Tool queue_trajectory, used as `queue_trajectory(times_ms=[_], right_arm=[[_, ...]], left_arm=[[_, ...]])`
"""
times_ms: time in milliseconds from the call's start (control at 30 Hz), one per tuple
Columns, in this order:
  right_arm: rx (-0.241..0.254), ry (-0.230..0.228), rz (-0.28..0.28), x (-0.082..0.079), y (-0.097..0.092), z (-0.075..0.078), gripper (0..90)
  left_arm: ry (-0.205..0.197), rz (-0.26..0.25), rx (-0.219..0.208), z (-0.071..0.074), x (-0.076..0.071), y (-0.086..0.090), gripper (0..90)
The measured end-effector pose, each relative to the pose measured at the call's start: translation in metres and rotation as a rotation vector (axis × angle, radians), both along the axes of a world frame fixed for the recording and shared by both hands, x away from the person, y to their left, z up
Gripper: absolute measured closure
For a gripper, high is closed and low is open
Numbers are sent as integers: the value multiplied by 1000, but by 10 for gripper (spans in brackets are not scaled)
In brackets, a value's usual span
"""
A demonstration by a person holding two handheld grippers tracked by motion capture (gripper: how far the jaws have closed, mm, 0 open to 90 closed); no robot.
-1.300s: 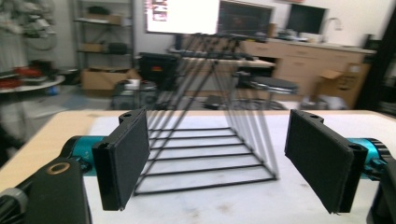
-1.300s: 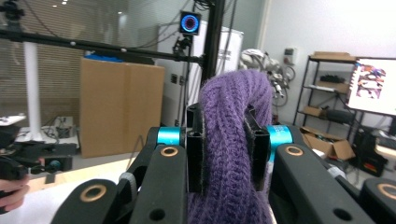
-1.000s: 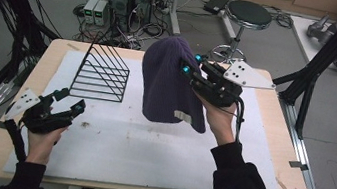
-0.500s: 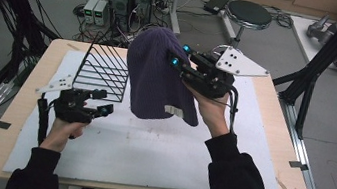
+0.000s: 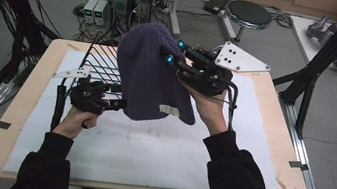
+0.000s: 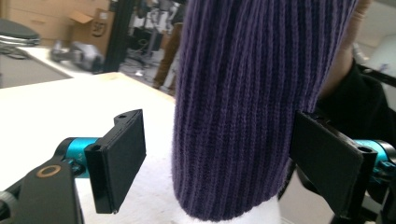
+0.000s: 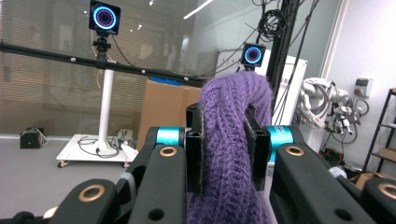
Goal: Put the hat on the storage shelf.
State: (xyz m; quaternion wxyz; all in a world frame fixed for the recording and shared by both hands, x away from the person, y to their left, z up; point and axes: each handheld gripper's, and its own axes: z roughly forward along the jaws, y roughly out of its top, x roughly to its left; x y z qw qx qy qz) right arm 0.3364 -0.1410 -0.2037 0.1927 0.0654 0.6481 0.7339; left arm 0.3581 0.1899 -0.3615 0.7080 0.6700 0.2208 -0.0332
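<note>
Above the middle of the worktop (image 5: 249, 152) I have the purple knit hat (image 5: 151, 77) hanging free, its open hem down and just clear of the white mat (image 5: 147, 157), with the right tongs (image 5: 174, 57) pinching a fold of the knit near its crown. The left tongs (image 5: 114, 102) sit low at the hat's left side, jaws spread, level with the hem and in front of the black wire rack (image 5: 105, 62) at the far left. To do this step well I judge I should hold the right hand steady so the hat hangs without swinging, ease the left tongs forward until one layer of the hem lies between the pads, and only then close; grabbing both layers would keep the hat from opening. The left gripper view tells me what the high view cannot: the ribbed hem (image 6: 233, 140) sits between the spread pads (image 6: 119, 163) with a clear gap on the left pad's side, nothing pressed. The right gripper view gives the other grip, a thick roll of knit (image 7: 229, 154) squeezed tight between the pads, which the high view hides behind the gripper body.
</note>
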Motion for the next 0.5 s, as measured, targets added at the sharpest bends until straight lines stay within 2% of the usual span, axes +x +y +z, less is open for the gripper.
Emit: queue_trajectory(times_ms=[167,200,233,267,300,367,433,500], right_arm=[[11,-7,9,-1,2,4,751],[11,-6,8,-1,2,4,751],[4,-4,5,-1,2,3,748],[4,-4,5,-1,2,3,748],[5,-6,1,-1,2,3,748],[5,-6,-1,-1,1,2,748],[4,-3,-7,0,-1,1,748],[-8,3,-21,2,-4,-1,748]], left_arm=[[-16,-13,-10,0,-1,-5,234],[-31,6,-9,0,-2,-5,283],[-48,38,7,1,-3,-5,478],[-65,59,19,2,-4,-6,478],[-74,72,25,2,-4,-6,537],[-95,126,51,4,-5,-6,734],[-104,210,71,4,-6,-4,812],[-114,229,78,5,-6,-2,835]])
